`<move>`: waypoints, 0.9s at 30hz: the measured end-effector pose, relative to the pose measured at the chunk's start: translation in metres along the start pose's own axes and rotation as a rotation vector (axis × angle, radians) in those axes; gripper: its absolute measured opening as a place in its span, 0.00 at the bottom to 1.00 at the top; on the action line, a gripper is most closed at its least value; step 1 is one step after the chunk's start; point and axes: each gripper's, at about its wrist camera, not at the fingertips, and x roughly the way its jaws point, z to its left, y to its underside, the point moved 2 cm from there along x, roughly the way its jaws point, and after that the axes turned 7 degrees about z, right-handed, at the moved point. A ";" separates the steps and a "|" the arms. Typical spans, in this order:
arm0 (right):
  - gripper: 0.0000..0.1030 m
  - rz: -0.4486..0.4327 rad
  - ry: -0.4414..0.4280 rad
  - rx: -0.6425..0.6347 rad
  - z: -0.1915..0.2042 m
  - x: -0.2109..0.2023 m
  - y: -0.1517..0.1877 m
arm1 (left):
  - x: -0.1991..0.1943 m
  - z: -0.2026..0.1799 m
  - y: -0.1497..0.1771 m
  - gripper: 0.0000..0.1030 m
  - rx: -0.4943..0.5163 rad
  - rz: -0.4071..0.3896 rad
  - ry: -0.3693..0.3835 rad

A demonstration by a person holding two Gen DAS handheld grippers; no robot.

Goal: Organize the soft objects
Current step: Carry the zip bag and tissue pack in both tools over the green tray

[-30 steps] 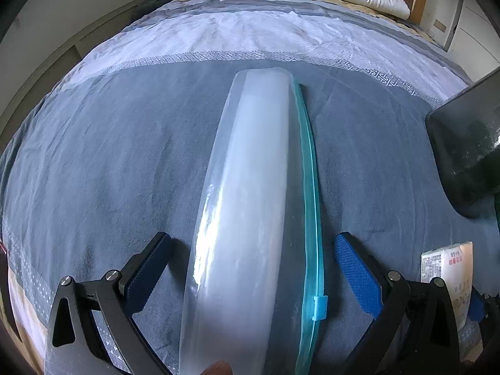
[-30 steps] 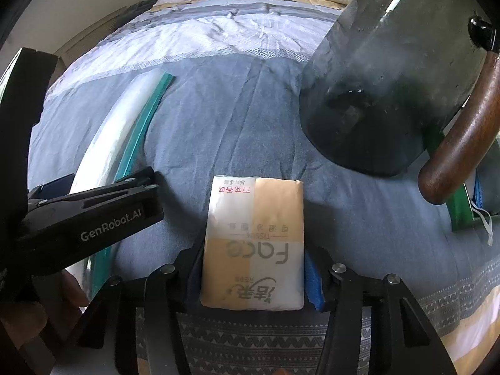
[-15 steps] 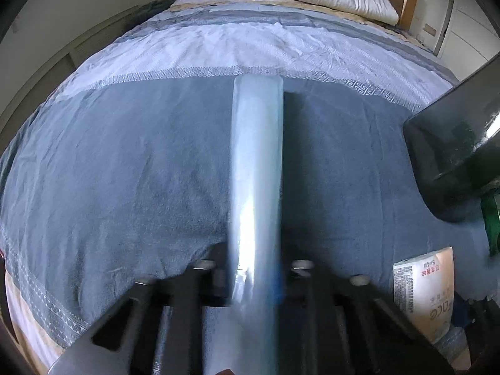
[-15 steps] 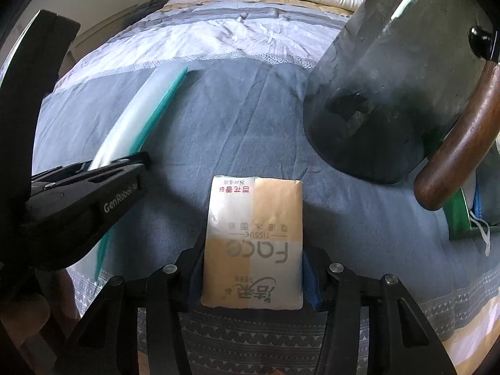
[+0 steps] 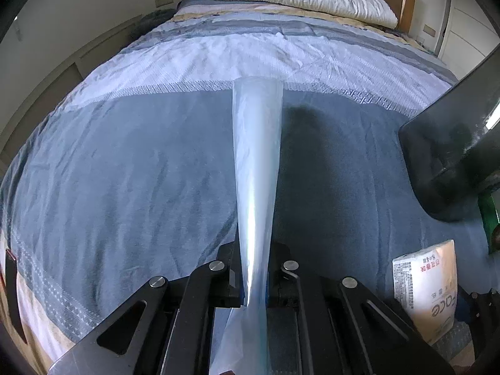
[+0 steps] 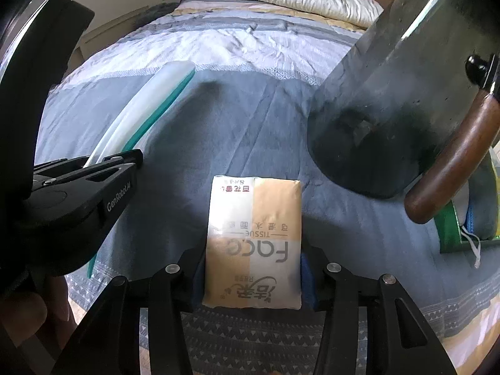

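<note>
Holding tissue pack (image 6: 253,243) clamped in right hand-held gripper (image 6: 250,276) near the bed's (image 5: 125,172) foot edge, zip bag (image 5: 256,172) pinched edge-on in left hand-held gripper (image 5: 254,284) alongside, long axis toward headboard.

On the white and tan plastic-wrapped tissue pack (image 6: 253,243) we read "Face" and "TISSUE", upside down, beside Chinese characters we cannot make out. On the black left gripper (image 6: 137,158) stands white lettering — "GenRobot.AI" — along its finger.
</note>
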 end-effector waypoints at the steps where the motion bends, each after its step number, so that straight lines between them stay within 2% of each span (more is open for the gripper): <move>1: 0.46 -0.002 -0.002 -0.002 0.000 -0.002 0.000 | -0.003 0.000 0.000 0.05 -0.001 -0.005 -0.001; 6: 0.45 -0.014 -0.014 -0.018 -0.002 -0.016 0.005 | -0.020 -0.002 0.006 0.05 0.009 -0.025 -0.013; 18: 0.46 -0.053 -0.028 -0.035 -0.015 -0.051 0.014 | -0.039 -0.007 0.026 0.05 -0.001 -0.015 -0.030; 27: 0.46 -0.092 -0.043 -0.035 -0.015 -0.065 0.001 | -0.049 -0.001 0.012 0.05 -0.020 -0.048 -0.049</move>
